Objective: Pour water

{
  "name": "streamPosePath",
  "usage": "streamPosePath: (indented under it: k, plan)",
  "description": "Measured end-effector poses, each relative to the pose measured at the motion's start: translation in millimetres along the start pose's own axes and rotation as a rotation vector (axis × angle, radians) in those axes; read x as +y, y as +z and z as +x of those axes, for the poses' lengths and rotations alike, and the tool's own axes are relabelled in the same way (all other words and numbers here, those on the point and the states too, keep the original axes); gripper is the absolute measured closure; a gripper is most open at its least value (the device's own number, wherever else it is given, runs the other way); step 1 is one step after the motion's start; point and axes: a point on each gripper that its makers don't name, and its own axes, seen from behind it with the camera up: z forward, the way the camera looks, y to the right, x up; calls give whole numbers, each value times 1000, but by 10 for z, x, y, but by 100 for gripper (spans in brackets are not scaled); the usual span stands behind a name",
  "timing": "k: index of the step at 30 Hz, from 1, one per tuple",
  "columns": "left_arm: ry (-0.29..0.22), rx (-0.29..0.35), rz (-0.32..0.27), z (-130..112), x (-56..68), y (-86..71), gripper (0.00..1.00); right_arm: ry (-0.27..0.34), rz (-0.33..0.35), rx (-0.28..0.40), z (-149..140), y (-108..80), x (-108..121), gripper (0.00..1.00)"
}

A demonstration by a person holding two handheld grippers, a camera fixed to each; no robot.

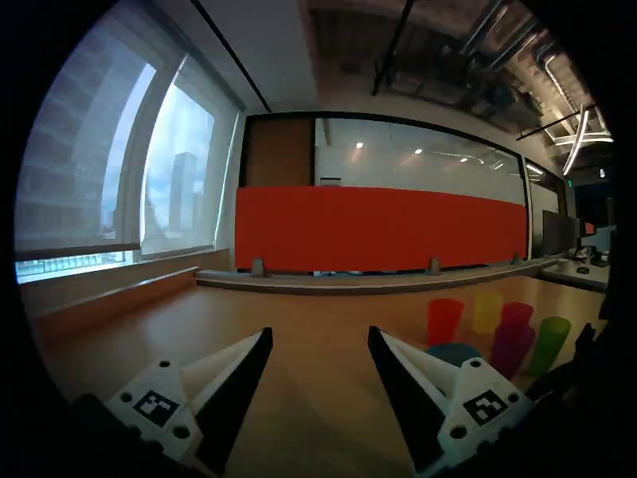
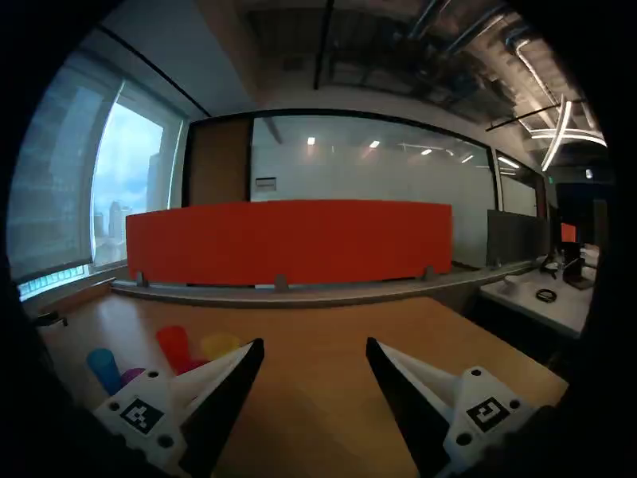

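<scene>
Coloured plastic cups [image 1: 509, 334] stand in a close group on the light brown wooden table [image 1: 318, 319]. In the left gripper view they are at the right side, just beyond the right finger of the left gripper [image 1: 318, 378]. In this group I can see a red translucent cup [image 1: 444, 319], a yellow translucent cup [image 1: 487, 311], a pink cup [image 1: 517, 313], a darker magenta cup [image 1: 511, 350] and a green translucent cup [image 1: 551, 344]. There is also a blue cup [image 1: 452, 353], of which the top part is visible behind the finger. The cups are upright and near each other; if they touch, I cannot tell. The left gripper has its two black-and-white fingers wide apart, and nothing is between them. In the right gripper view the same group is at the lower left, partly hidden behind the left finger of the right gripper [image 2: 314, 382]; the blue, the red and the yellow one can be seen there. The right gripper is also spread wide and holds nothing. Along the far edge of the table stands a long orange-red partition panel [image 1: 374, 227], with a glass wall [image 1: 414, 155] behind it and a large window [image 1: 159, 183] at the left. At the right of the right gripper view there is a white desk [image 2: 541, 301] with some small dark things on it.
</scene>
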Motion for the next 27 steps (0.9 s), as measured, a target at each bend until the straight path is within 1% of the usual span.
streamPosePath:
  k: [9, 21, 27]
  plan:
    - [17, 1, 2, 3, 8, 12, 12, 21, 8, 0, 27, 6, -36, 1]
    - [20, -1, 2, -12, 9, 5, 12, 8, 7, 6, 36, -18, -24, 1]
    - [22, -1, 2, -15, 3, 3, 12, -4, 10, 31, 81, -69, -7, 1]
